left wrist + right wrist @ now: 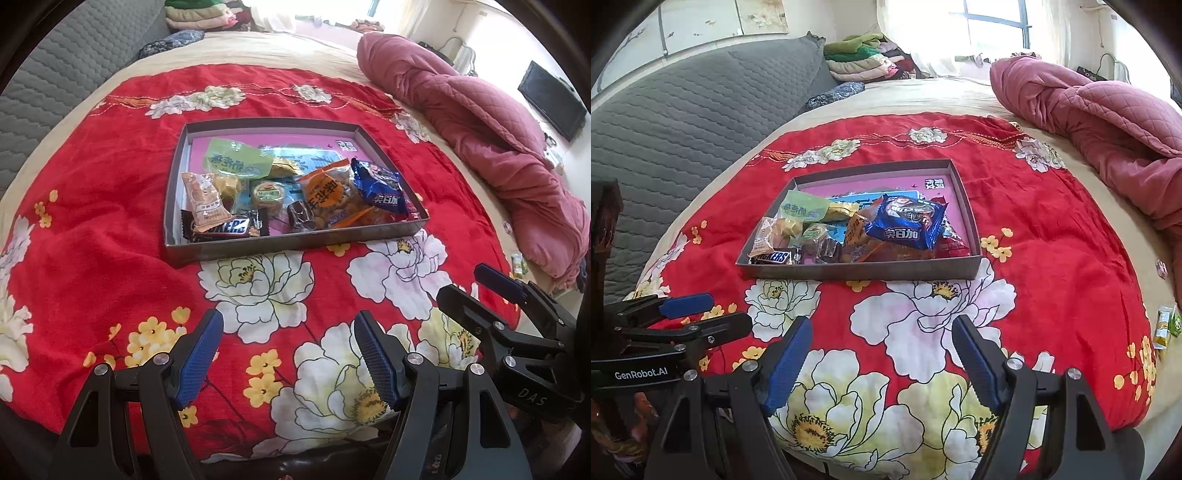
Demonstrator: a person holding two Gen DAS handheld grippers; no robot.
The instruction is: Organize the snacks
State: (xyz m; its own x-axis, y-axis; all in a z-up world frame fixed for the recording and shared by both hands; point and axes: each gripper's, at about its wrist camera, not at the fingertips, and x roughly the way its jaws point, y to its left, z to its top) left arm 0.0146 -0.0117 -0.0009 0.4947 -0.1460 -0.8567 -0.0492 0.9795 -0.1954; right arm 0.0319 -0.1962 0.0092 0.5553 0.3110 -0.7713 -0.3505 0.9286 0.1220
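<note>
I had both claws low over the red flowered blanket [92,206], well short of the box [258,249], nothing in either. My left claw [288,358] stood with its blue pads wide apart, only blanket btwn them. My right claw [882,363] was the same: spread, empty. In the left view the right claw sat just off to the right of mine, a bit further fwd, tips aimed toward the box.

The snacks were all ahead of both claws, piled inside the box toward its near wall. From the left claw, straight ahead and slightly left: the choc bar [225,229] against the near wall, a tan packet [207,201] leaning over it, a green bag [236,158] behind. Ahead-right: the orange pack [332,199] and the blue cookie pack [380,188], which rested on top of the pile. At the far right of the right claw, at the blanket's edge, lay two small yellow-green packets [1165,326], prob. stray snacks, tho the fisheye smeared them too much to be sure.

My read: sorting mostly done, claws standing off btwn picks. If those strays counted, next move for the right claw would be to swing out right, come down flat on the soft bedding, pinch one thin packet w/o bunching cloth, then carry it fwd over the near wall.
</note>
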